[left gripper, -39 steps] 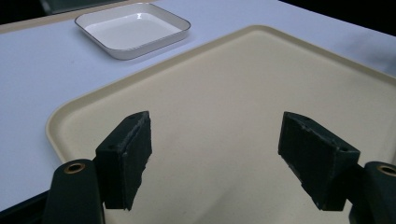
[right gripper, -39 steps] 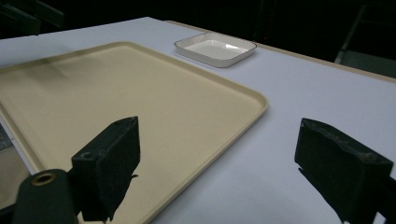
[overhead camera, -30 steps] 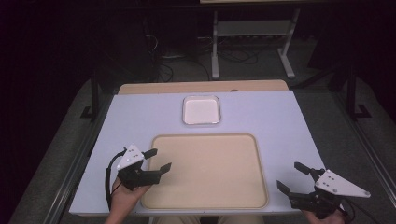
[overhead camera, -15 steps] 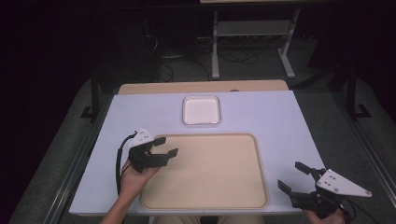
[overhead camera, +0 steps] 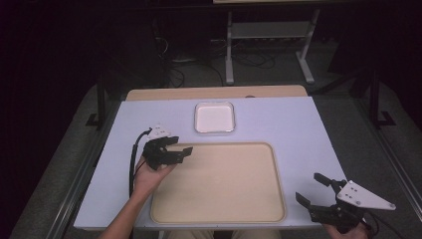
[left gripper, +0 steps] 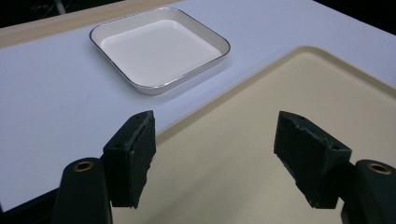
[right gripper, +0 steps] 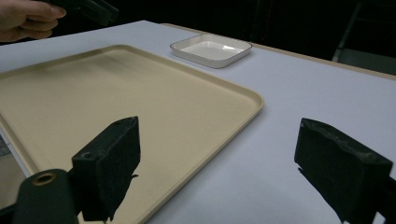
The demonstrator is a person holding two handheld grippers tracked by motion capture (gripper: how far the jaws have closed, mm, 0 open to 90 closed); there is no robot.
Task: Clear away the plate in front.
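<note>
A pale lavender-white rectangular surface (overhead camera: pixel 308 129) is filling the middle of the high view, with a strip of light wood showing along its far edge. On its near half a large beige rectangular plastic tray (overhead camera: pixel 224 184) with a raised rim is lying flat, nothing on it. Just beyond the tray's far rim, apart from it, a small white square dish with a thin dark rim (overhead camera: pixel 214 117) is sitting on the surface, also holding nothing.

The left tongs (overhead camera: pixel 181 147) are hovering over the tray's far left corner, held in a hand (overhead camera: pixel 149 174) coming in from the near left. In the left gripper view their jaws are standing wide apart and gripping nothing, one over the tray's rim and one over its floor, with the dish lying ahead and a little to the left. The right tongs (overhead camera: pixel 313 188) are hanging at the surface's near right corner, just right of the tray. Their jaws are likewise spread wide and bare, and the dish is lying well away toward the far left.
</note>
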